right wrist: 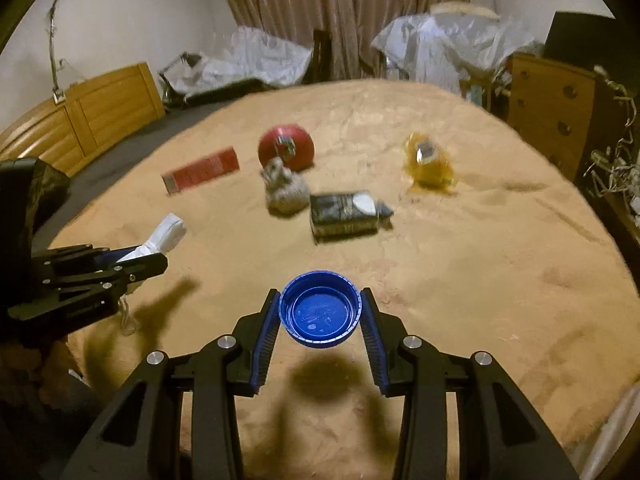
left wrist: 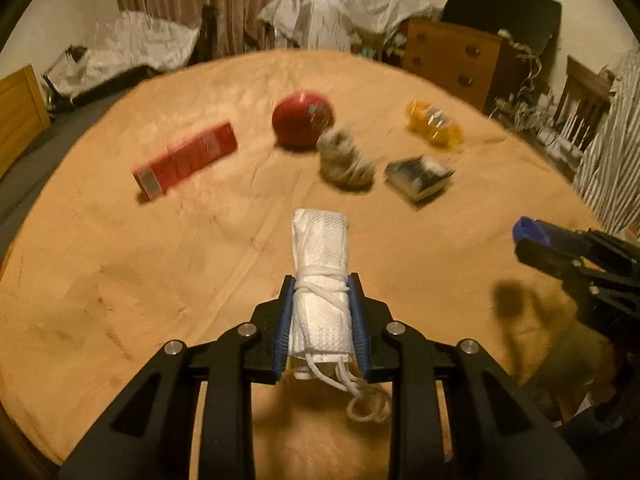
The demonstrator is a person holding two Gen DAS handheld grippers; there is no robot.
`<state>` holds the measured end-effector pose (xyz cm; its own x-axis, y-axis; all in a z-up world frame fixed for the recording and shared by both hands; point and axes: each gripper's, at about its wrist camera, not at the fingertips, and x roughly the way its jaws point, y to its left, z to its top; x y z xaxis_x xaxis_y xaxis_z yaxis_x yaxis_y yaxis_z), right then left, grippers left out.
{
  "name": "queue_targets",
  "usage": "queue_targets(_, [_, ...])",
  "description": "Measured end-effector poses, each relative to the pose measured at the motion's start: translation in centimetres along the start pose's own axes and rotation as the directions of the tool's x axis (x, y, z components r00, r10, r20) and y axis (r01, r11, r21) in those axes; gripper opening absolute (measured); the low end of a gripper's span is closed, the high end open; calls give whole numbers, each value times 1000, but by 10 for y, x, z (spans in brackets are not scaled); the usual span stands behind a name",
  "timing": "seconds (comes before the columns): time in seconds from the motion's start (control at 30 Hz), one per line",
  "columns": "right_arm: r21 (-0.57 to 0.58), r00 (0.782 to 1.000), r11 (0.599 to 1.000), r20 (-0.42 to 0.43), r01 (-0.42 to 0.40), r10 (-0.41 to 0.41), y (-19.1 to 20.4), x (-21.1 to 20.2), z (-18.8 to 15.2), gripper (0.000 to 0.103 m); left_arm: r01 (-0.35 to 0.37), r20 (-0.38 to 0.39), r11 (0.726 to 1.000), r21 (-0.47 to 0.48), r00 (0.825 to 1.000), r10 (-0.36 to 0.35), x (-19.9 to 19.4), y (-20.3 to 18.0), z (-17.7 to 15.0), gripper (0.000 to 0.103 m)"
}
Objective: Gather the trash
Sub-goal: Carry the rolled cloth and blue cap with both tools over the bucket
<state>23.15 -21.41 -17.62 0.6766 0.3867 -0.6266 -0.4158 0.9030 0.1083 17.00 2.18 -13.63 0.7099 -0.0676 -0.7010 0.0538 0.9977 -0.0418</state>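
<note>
The left gripper [left wrist: 320, 312] clamps a rolled white face mask [left wrist: 320, 264]; the right gripper [right wrist: 320, 316] grips a blue bottle cap [right wrist: 319, 313] above the tan blanket [right wrist: 480, 272].

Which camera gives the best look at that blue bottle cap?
The right wrist view: the blue cap sits centered between the right gripper fingers, its open inside facing the camera. The left wrist view shows only a blue sliver at that gripper's tip.

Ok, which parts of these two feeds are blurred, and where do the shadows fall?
Left wrist view: the held white mask is sharp, the far red box smeared. Right wrist view: the blue cap is crisp, its dark shadow falling nearer the camera on the blanket.
</note>
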Motion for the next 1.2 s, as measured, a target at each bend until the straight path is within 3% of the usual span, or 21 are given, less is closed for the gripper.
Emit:
queue_targets(0.2, [-35,992,999,124,29,-25,20,-56,11,41,-33,134,999,7,990,32,-53,-20,9,25])
queue_targets(0.47, [-9,955,996,283,93,-86,34,-120,22,41,-98,301,995,-31,948,102,-105,-43,18,25])
queue_targets(0.8, [18,915,994,391,105,-104,41,-164,13,41,-138,418,986,-88,894,162,-138,-55,17,25])
queue_targets(1.2, [8,918,994,382,112,-107,41,-178,9,41,-129,393,990,-60,908,142,-135,-61,17,25])
